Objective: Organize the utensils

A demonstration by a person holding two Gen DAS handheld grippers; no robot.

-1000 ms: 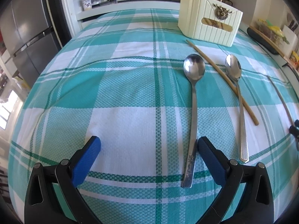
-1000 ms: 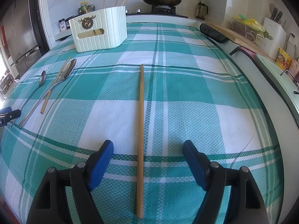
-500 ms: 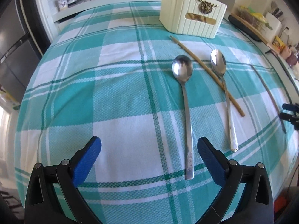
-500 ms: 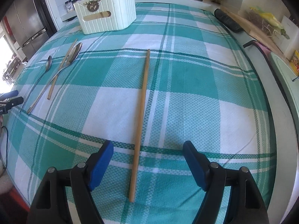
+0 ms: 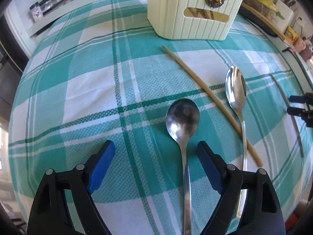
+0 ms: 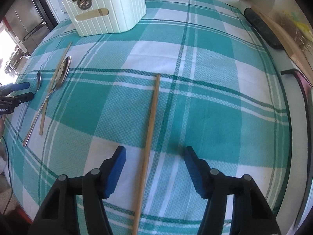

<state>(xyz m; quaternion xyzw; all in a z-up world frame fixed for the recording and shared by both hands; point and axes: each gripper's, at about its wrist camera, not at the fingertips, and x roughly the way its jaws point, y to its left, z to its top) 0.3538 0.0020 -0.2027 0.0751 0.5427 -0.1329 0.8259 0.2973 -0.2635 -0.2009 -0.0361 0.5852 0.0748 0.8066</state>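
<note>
1. Teal-and-white checked cloth covers the surface; a cream utensil holder stands near the far edge.
2. Left gripper: released, jaws just closing in. The handle of the round-bowled spoon lies between the pads, untouched.
3. A second spoon and a bamboo chopstick cross just beside it, toward the right edge.
4. Right gripper: released, jaws just narrowing. A long chopstick lies between its pads, clear of both.
5. Open cloth extends right of the long chopstick to the surface's right edge and left of the round-bowled spoon to the left edge.
</note>
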